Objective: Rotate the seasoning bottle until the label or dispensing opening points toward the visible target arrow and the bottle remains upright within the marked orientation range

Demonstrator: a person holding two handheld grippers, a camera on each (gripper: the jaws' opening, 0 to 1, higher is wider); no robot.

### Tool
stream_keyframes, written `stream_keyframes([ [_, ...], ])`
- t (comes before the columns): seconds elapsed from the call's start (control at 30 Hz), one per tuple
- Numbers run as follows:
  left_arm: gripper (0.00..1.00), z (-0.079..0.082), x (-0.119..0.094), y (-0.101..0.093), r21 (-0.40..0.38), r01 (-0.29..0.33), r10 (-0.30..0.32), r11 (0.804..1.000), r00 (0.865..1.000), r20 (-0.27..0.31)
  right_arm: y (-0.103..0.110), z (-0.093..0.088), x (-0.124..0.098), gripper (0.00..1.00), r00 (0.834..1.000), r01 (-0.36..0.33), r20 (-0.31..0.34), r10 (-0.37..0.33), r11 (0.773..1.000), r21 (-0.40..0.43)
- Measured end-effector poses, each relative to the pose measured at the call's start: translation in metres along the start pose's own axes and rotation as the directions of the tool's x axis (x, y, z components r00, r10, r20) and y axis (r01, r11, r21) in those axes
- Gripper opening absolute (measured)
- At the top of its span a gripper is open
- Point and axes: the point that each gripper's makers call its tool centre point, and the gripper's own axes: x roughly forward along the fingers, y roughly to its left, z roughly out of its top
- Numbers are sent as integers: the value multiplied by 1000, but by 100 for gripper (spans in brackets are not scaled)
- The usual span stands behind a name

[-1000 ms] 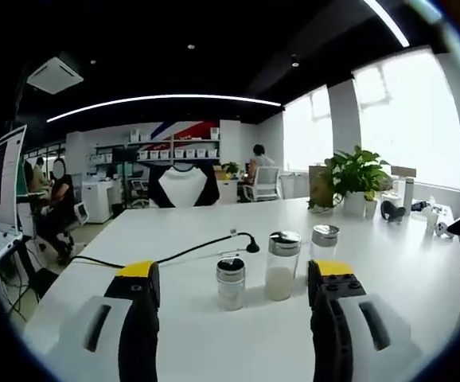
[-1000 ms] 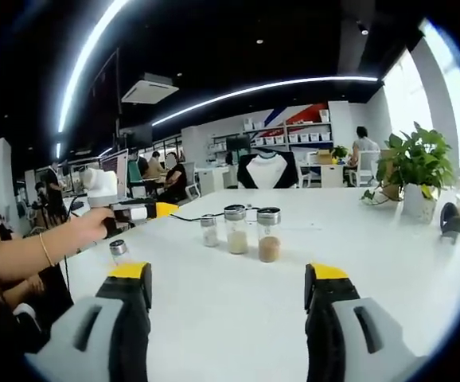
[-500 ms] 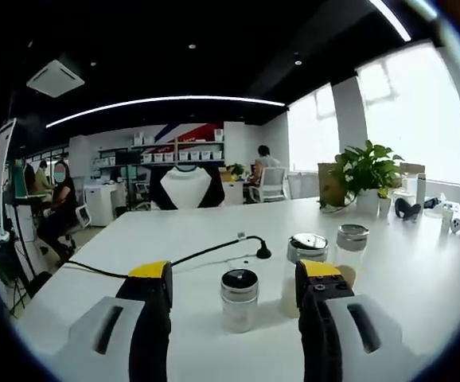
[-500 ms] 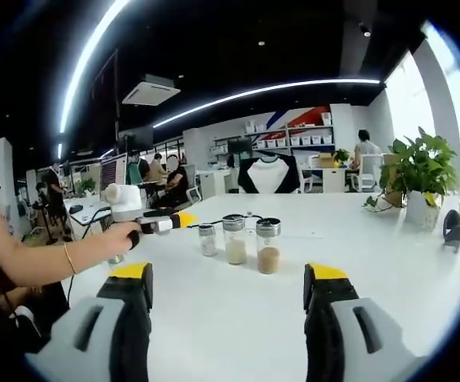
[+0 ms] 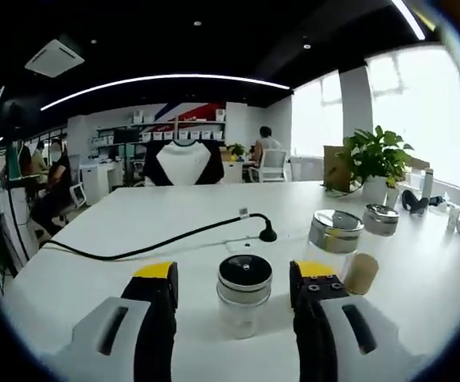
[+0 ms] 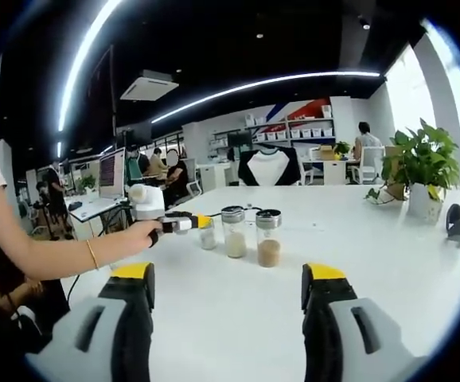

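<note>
A small glass seasoning bottle [image 5: 243, 306] with a black lid stands upright on the white table [image 5: 174, 215], between the two yellow-tipped jaws of my left gripper [image 5: 234, 275]. The jaws are open, one on each side of the bottle, with a gap to the glass. In the right gripper view the same small bottle [image 6: 207, 236] stands at the tip of the left gripper [image 6: 190, 223], which a hand holds. My right gripper [image 6: 226, 274] hangs open over bare table, well short of the bottles.
Two taller shakers stand beside the small one: one with white grains [image 6: 234, 232] and one with brown grains [image 6: 268, 240]. A black cable [image 5: 166, 241] crosses the table behind. A potted plant [image 5: 376, 159] stands at the far right. People sit at desks beyond.
My left gripper has moved forward, so the small bottle now sits between its jaws, and the jaws have narrowed a little. The right gripper has barely moved.
</note>
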Motion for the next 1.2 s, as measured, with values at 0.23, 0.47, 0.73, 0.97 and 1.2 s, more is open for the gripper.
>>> stream_keyframes([
  [0.23,52,-8,11,1,28,-27,28,999,999,-28,-4,4,-2,75,1000,15,3,-15,1000,1],
  [0.47,47,-17,20,-7,62,-17,19,998,999,-41,-10,-1,-2,72,999,38,-4,-38,999,-1],
  [0.73,40,-21,30,-8,50,10,-8,999,999,-45,-9,-3,-5,73,999,47,-3,-47,999,3],
  [0.97,37,-27,28,-9,77,8,-2,997,997,-81,-10,-6,-5,73,999,49,-10,-49,999,11],
  [1.2,37,-29,25,-6,74,-1,8,997,995,-102,-8,-5,-7,74,999,41,-1,-41,999,14],
])
